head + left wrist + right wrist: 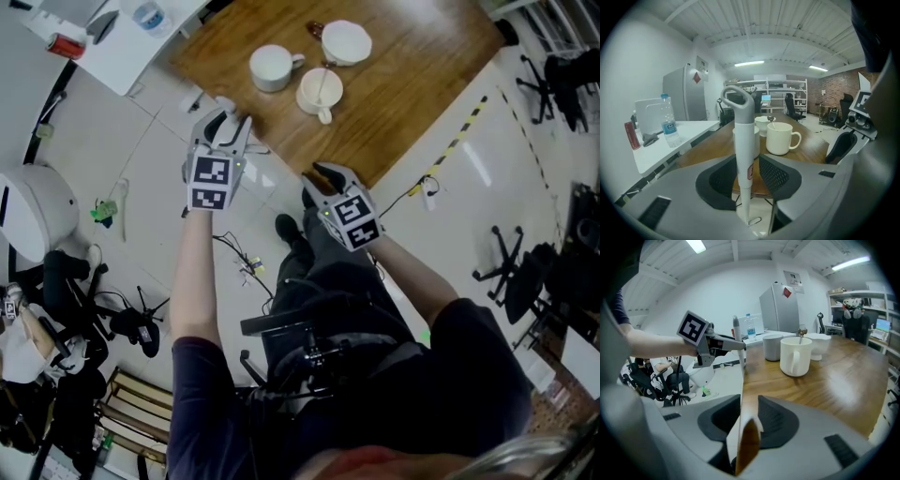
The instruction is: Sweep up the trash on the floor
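The left gripper [746, 164] has its two fingers released, one on each side of a white handle [743, 131]. The left finger is right against the handle and a thin gap shows at the right one, so nothing is clamped yet. The handle stands upright with a grey hanging loop at the top. Its long axis runs straight up through the slot, crosswise to the closing direction, and its narrower lower end drops out of sight below the fingers. It looks like the handle of a broom or a dustpan, and it is already centred for a plain squeeze.

The right gripper [750, 404] is to the right, apart from the handle, at the near edge of the wooden table [412, 84]. A thin pale and brown strip [749, 446] fills the slot between its fingers. I cannot tell what the strip is, or whether the fingers pinch it. The left hand is clearly the one placed to take the handle.

Farther off, on the table, a white mug [780, 138] stands with other cups behind it.

The trash is on the floor, well apart from both grippers. Small bits [251, 270] lie near the person's feet beside a loose cable. A green scrap [105, 211] lies farther left, beyond the left arm. Once the handle is held, its low end will probably have to swing left and near to reach them.
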`<state>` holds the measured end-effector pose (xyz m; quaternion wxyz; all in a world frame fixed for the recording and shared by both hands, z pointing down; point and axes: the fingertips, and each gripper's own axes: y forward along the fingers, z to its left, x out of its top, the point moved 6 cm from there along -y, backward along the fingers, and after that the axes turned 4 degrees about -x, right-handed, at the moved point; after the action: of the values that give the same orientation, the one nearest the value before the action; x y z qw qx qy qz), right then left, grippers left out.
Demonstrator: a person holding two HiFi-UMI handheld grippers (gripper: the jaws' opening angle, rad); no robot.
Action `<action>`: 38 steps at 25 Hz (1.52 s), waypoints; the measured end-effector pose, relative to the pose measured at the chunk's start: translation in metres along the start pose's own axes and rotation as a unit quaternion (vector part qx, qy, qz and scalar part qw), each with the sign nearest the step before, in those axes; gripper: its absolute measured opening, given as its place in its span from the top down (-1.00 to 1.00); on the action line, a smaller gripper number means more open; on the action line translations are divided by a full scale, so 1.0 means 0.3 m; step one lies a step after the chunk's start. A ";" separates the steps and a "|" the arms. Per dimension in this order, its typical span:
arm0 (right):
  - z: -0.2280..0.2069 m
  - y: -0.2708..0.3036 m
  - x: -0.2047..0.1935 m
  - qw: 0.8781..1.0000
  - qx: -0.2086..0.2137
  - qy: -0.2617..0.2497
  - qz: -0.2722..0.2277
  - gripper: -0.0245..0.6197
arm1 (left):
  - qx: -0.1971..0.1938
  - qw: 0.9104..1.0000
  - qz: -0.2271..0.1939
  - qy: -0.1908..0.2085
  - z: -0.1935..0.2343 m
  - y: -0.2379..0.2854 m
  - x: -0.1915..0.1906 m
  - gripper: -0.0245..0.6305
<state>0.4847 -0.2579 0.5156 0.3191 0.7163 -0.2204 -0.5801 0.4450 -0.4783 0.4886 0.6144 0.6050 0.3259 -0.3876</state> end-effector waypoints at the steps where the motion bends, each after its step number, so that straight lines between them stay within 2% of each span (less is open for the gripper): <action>1: -0.003 0.003 0.000 1.000 0.000 -0.001 0.000 0.49 | 0.003 1.000 0.006 0.003 0.004 0.008 -0.008 0.48; 4: -0.007 0.013 0.002 1.000 0.004 0.000 0.004 0.49 | 0.019 1.000 0.012 0.008 0.017 -0.003 -0.020 0.47; 5: -0.009 0.015 0.001 1.000 0.006 -0.001 0.008 0.49 | 0.024 1.000 0.010 0.004 0.020 -0.014 -0.023 0.42; 10: 0.002 0.029 0.001 1.000 0.014 -0.009 0.011 0.49 | 0.062 0.998 -0.009 -0.021 0.069 -0.061 -0.027 0.41; 15: 0.007 0.027 -0.004 1.000 0.019 -0.014 0.019 0.49 | 0.034 0.998 -0.026 -0.050 0.075 -0.049 -0.029 0.41; 20: -0.004 0.010 -0.011 1.000 0.014 -0.012 0.016 0.49 | 0.025 0.999 -0.012 -0.047 0.095 0.001 -0.017 0.41; 29: -0.029 -0.004 -0.034 1.000 0.009 -0.012 0.021 0.49 | 0.042 0.998 -0.008 -0.038 0.078 -0.043 -0.031 0.41; 38: 0.015 -0.019 0.052 0.999 0.018 -0.044 -0.008 0.49 | 0.051 0.998 -0.004 -0.037 0.042 -0.143 -0.049 0.40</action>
<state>0.4836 -0.2654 0.5001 0.2914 0.6972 -0.2395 -0.6097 0.3996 -0.4883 0.4810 0.5930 0.6190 0.2852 -0.4288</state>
